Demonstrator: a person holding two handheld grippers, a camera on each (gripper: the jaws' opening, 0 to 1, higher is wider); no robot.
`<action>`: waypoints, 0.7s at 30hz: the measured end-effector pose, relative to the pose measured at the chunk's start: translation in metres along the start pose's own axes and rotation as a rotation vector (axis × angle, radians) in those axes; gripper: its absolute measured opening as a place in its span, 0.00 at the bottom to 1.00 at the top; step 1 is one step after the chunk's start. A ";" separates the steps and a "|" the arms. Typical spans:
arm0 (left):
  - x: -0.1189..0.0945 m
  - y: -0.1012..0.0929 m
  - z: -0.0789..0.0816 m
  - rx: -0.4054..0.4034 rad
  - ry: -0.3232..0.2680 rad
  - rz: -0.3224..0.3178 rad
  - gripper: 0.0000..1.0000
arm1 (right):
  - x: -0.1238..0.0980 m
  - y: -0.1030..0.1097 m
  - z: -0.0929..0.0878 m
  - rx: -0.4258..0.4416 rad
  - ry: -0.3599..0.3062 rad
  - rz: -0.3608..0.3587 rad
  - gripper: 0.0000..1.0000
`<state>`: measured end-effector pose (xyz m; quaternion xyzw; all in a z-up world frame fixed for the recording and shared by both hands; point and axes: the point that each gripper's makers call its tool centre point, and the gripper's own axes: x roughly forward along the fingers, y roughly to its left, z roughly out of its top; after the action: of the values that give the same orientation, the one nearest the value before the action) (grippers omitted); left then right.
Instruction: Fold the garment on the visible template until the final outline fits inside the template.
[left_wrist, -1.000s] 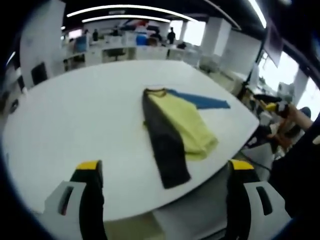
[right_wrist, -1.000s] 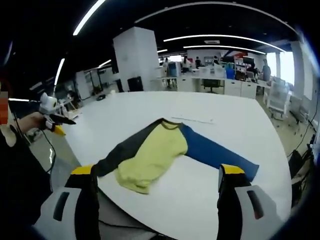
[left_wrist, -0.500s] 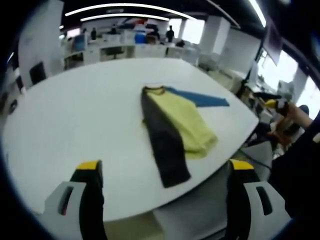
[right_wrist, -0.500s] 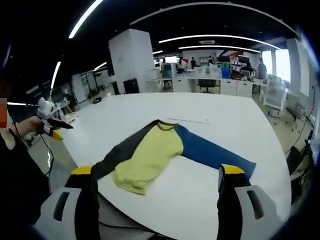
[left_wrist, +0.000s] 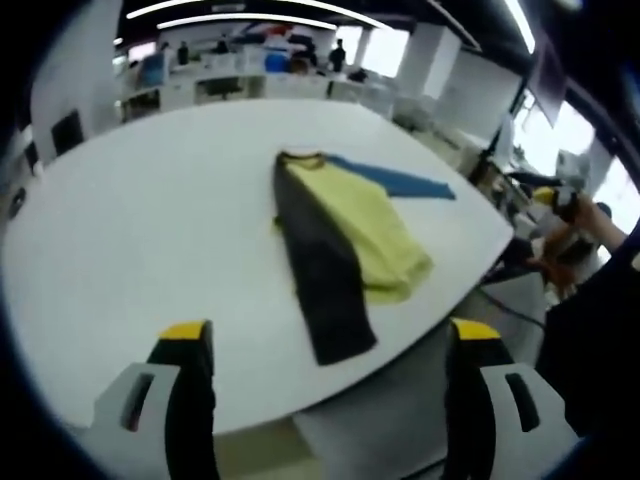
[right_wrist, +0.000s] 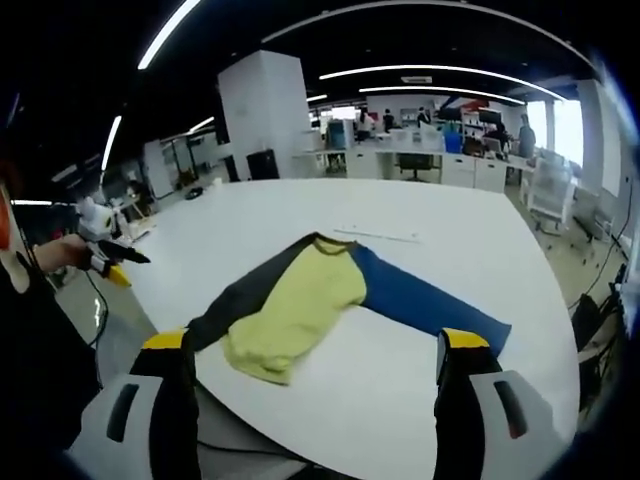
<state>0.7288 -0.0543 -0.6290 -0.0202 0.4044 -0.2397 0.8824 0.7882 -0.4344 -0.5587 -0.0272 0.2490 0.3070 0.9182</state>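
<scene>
My 2 grippers, left (left_wrist: 330, 350) and right (right_wrist: 315, 350), hover wide open (holding nothing) near the table (left_wrist: 150, 230) edge; garment (left_wrist: 345, 240) lies ahead, dark sleeve (left_wrist: 325, 290) nearest my left.

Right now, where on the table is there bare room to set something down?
The white table is bare beyond the shirt's collar, and wide open beside the dark sleeve in the left gripper view. The near edge is crowded: the yellow shirt and blue sleeve reach it.
</scene>
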 end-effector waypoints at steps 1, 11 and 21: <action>0.002 0.000 -0.003 -0.003 0.008 -0.004 0.91 | 0.000 0.000 0.000 0.000 -0.001 -0.001 1.00; 0.024 0.003 -0.030 -0.040 0.064 -0.030 0.80 | 0.002 -0.001 -0.003 0.011 0.008 -0.005 1.00; 0.049 0.004 -0.051 -0.007 0.110 -0.034 0.60 | 0.000 -0.004 -0.007 0.019 0.016 -0.019 1.00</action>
<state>0.7211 -0.0642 -0.6982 -0.0172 0.4526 -0.2542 0.8546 0.7879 -0.4390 -0.5652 -0.0233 0.2588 0.2958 0.9192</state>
